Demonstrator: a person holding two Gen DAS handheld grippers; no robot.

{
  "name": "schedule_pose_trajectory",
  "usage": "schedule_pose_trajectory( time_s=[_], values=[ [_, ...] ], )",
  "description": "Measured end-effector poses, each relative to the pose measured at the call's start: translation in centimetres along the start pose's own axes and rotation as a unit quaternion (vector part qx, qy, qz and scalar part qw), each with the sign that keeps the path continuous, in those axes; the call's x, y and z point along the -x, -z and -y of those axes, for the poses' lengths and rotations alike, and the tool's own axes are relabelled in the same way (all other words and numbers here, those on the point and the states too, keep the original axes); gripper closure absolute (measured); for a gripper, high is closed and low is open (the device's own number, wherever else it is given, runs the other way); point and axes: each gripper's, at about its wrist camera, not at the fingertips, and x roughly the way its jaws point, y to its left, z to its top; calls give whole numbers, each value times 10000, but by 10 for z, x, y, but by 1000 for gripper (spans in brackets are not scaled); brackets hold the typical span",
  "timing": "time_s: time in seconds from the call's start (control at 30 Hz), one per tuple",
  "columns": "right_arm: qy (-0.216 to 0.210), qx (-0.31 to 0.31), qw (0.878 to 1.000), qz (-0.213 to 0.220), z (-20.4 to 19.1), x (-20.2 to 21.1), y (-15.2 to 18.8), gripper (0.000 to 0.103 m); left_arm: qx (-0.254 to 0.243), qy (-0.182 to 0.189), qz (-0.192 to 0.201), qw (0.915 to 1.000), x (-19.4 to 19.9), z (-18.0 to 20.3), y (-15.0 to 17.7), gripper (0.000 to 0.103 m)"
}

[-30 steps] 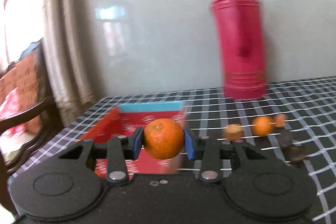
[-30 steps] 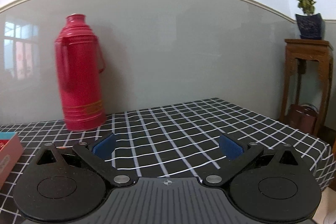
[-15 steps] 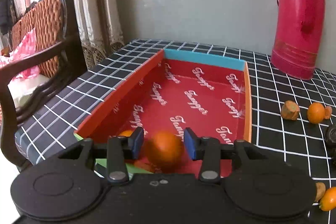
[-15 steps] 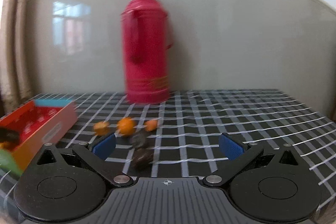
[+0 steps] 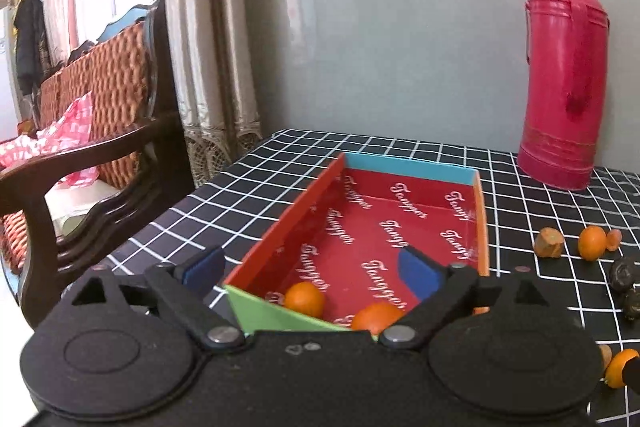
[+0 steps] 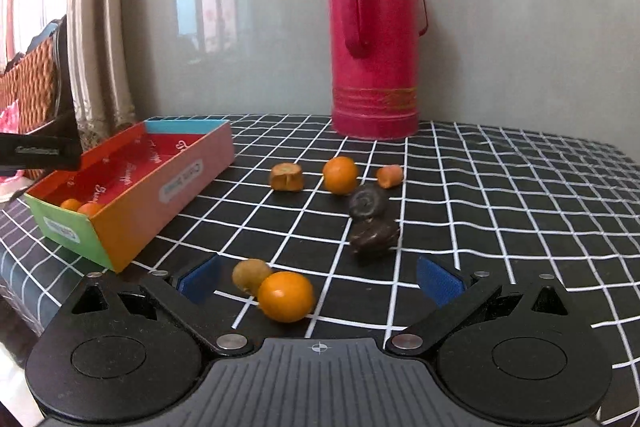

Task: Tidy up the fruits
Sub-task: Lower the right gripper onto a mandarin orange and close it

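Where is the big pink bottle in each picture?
Left wrist view: the pink thermos stands at the far right, on the checked tablecloth by the wall, beyond the red box.
Right wrist view: the pink thermos stands upper middle, by the wall behind the loose fruit.
Shared landmark: the red box, at the left in that view, with two oranges inside.

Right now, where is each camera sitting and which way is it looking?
Left wrist: on the left gripper, jaws opening, looking down into the red box holding two oranges.
Right wrist: on the right gripper, facing loose fruit, nearest an orange.
Shared: the box, the red thermos, the checked tablecloth.
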Motion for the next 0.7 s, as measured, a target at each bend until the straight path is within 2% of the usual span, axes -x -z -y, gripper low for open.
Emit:
schedule_pose_trajectory(
  time_s=[0.07, 0.27, 0.33, 0.57, 0.7],
  values=[
    [-45, 1, 10000, -45, 0, -4, -2, 0, 48, -115, 14, 9999, 2, -7, 1, 8],
    [-82, 127, 9998, -109, -7, -7, 1, 2, 234, -469, -48, 9986, 2, -29, 1, 6],
    [-103, 149, 9997, -182, -9, -9, 1, 19, 301, -532, -116, 9981, 1, -36, 2, 6],
    [-67, 129, 9992, -379, -11, -17, 4, 23, 354, -737, -150, 9965, 4, -53, 5, 6],
    [-97, 107, 9984, -553, -13, -24, 7, 46, 362, -832, -148, 9958, 5, -58, 7, 6]
  ],
)
